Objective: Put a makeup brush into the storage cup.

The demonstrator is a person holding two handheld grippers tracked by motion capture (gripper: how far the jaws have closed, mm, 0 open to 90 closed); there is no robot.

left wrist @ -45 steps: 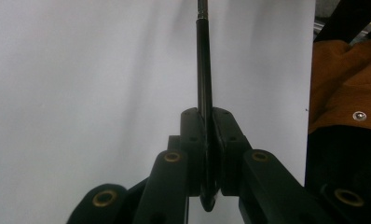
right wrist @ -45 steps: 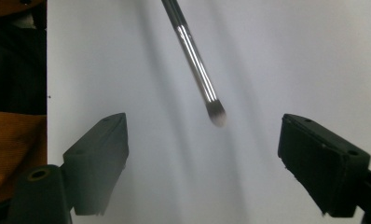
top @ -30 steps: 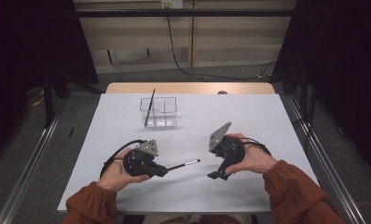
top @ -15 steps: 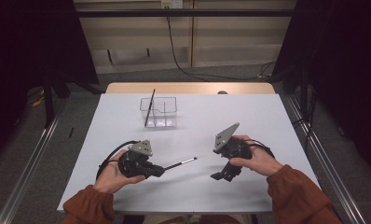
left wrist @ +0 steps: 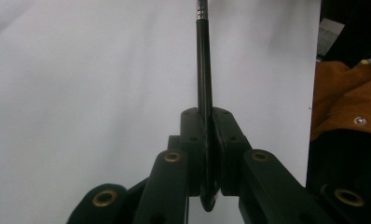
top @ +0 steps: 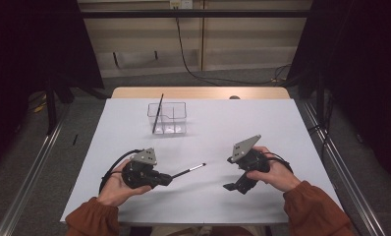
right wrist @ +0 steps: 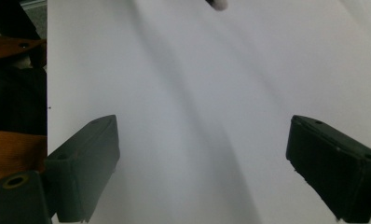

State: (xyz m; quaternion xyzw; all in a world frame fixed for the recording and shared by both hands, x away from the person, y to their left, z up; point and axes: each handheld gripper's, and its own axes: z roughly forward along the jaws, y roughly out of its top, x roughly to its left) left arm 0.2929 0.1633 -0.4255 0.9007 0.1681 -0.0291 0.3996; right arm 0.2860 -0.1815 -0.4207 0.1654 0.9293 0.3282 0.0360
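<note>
My left gripper [left wrist: 206, 140] has its jaws pinching a black pencil [left wrist: 203, 70] that sticks out ahead; my right gripper [right wrist: 202, 163] holds its jaws spread over bare bench [right wrist: 197, 93].

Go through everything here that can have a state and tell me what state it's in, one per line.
left gripper: shut on the black pencil
black pencil: held above the table, eraser end pointing away from the jaws
right gripper: open, nothing between the jaws
clear bin: upright, a second dark pencil leaning inside
</note>
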